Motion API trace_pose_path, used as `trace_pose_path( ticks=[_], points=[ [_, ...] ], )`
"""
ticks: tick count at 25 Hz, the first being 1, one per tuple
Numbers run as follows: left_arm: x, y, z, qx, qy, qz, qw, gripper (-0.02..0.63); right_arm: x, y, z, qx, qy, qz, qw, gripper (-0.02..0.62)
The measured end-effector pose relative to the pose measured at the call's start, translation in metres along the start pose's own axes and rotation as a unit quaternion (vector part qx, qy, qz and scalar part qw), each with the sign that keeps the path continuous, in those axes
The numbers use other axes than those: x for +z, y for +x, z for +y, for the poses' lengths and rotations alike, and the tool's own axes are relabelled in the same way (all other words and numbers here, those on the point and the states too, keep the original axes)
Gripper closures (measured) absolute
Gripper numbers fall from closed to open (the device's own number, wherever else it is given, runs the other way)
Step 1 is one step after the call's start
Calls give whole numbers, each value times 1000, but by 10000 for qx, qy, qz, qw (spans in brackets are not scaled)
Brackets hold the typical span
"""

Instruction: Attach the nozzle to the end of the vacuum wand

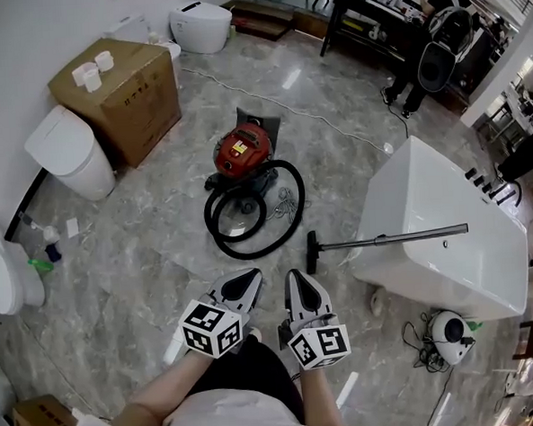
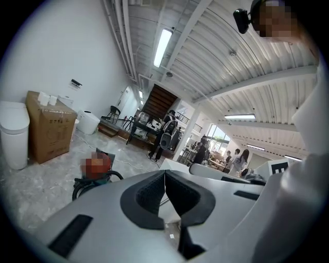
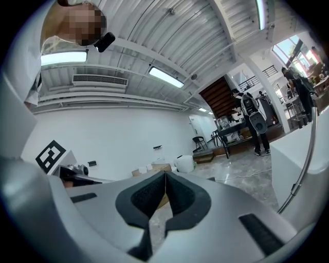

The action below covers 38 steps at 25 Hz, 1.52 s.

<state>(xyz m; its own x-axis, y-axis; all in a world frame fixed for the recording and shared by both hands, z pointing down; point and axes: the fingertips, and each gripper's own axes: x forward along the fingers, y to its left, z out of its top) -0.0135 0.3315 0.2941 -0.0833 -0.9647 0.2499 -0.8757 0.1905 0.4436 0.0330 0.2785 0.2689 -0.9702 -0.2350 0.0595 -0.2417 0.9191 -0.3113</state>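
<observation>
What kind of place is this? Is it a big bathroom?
Probably a bathroom-fittings showroom or storeroom: toilets stand along the wall, a bathtub sits out on the open floor, and a cardboard box stands beside them.

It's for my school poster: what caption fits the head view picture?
Left hand-held gripper and right hand-held gripper, both shut, face a red vacuum and its wand.

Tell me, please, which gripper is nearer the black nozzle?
The right gripper: the nozzle lies just beyond its tips; the left gripper sits further left.
</observation>
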Motion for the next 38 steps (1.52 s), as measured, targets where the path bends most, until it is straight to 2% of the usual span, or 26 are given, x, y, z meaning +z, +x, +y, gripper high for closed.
trace_pose_path(
  ticks=[5, 10, 16, 27, 38],
  points=[
    [9, -1, 14, 161, -96, -156, 9997, 595, -3, 15, -4, 111, 156, 81, 9998, 580],
    [21, -1, 51, 512, -304, -256, 9979, 595, -6, 46, -4, 278, 213, 209, 9992, 580],
    [54, 20, 105, 656, -392, -343, 9965, 595, -1, 113, -1, 453, 135, 286, 9985, 580],
    [140, 93, 197, 423, -361, -377, 9977, 595, 24, 251, -20, 393, 167, 276, 9987, 580],
    [184, 132, 263, 213, -333, -387, 9985, 595, 24, 341, -29, 260, 149, 338, 9990, 580]
  ],
)
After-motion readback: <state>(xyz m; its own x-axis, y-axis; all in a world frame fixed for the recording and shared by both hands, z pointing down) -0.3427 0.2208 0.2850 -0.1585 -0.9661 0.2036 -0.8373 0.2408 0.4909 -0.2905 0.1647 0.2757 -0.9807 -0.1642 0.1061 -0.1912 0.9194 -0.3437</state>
